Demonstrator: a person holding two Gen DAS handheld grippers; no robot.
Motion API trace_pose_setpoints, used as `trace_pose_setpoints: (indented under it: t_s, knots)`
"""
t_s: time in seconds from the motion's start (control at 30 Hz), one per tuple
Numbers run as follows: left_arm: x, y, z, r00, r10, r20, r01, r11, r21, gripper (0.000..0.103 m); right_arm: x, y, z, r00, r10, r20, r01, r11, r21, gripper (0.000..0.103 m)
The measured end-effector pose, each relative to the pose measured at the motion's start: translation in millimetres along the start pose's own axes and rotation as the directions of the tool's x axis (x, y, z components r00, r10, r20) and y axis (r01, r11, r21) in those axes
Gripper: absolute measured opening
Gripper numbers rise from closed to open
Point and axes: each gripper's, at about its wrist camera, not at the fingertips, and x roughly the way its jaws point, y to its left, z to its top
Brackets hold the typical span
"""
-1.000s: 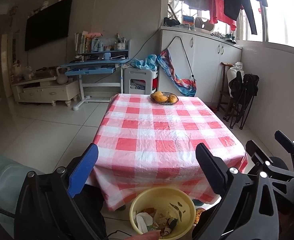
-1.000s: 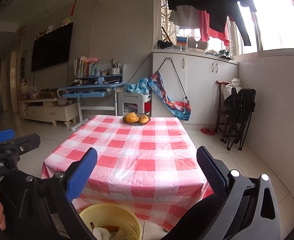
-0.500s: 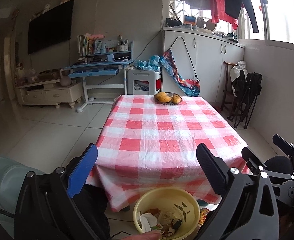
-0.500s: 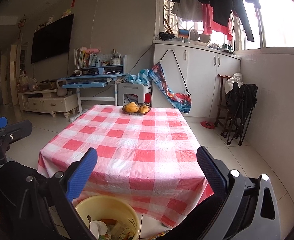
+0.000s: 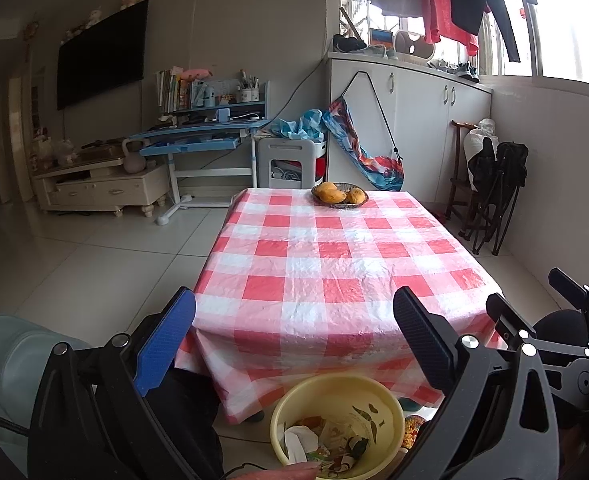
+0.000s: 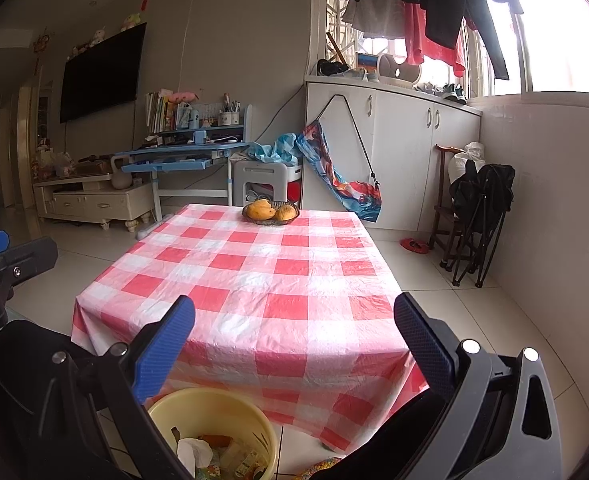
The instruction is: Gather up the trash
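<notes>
Nearest the cameras, the left hand-held gripper and the right hand-held gripper both stood with their jaws wide apart and nothing between them. Just below them, on the floor against the near edge of the table, sat the yellow basin that held the collected trash: a crumpled white tissue, torn wrappers and dark scraps, heaped loosely in its bottom and well below the rim. The basin looked light, plastic and open-topped.

Beyond it the tabletop, under a red-and-white checked cloth, showed no litter at all; only a fruit bowl with orange-yellow fruit stood at the far end. The gathering step therefore seemed finished, or nearly so. The next move probably called for a scan of the floor around the table for stray bits, or for taking the basin by its rim to carry it off.
</notes>
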Motion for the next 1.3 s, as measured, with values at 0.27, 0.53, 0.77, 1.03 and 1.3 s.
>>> trace_pose_setpoints:
  t_s: [0.27,0.53,0.77,1.03,1.3]
  knots:
    - [0.7,0.4,-0.4,1.000,0.002,0.000,-0.002,1.000,0.000,0.096,0.2,-0.2,0.0,1.000,0.000,-0.001,0.000,1.000,-0.001,0.095]
    - [1.4,1.2,-1.4,1.000,0.004,-0.001,-0.004,1.000,0.005,0.096,0.1,-0.5,0.5,1.000,0.000,-0.001,0.000,1.000,-0.001,0.095]
    - [1.4,1.3,-1.7,1.000,0.005,-0.001,-0.005,1.000,0.005,0.096,-0.1,-0.7,0.8,1.000,0.000,-0.003,0.000,1.000,-0.002,0.095]
    - [1.6,1.7,-1.7,1.000,0.004,-0.001,-0.004,1.000,0.009,0.096,-0.4,-0.9,1.3,1.000,0.000,-0.003,0.000,1.000,-0.002,0.095]
    - [1.9,2.3,-2.3,1.000,0.004,-0.001,-0.004,1.000,0.009,0.096,-0.7,-1.1,1.9,1.000,-0.001,-0.004,0.001,1.000,-0.002,0.095]
